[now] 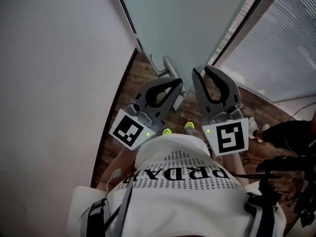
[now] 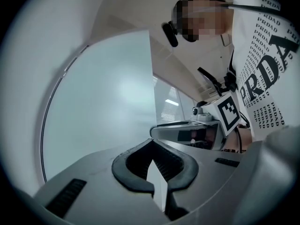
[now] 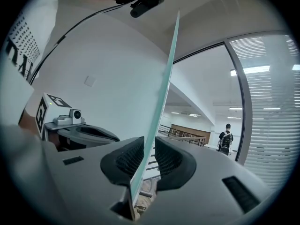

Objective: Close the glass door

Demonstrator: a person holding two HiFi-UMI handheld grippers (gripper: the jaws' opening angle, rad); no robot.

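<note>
Door: The glass door is frosted and stands open. The right gripper view looks along its thin edge, and a hallway shows past it.
Handle: A metal handle sticks out of the door, just beside the tips of the left gripper. I cannot tell if they touch.
Left gripper: The left gripper has its jaws pressed together at the tips. It holds nothing I can name.
Right gripper: The right gripper has its jaws a little apart, one on each side of the door's edge. One pad looks to be against the glass. A small gap shows by the other pad, so it does not look like a tight pinch.
Done: The right gripper is placed on the door's edge. The door is not shut.
To do: I think the door has to swing until it meets its frame.
Hard to see: No view shows clearly where the door shuts, so I cannot tell how wide open it is. A pale wedge shows in the hollow of the left jaws, and I cannot tell what it is. In the head view the grippers hide the bottom of the door.
</note>
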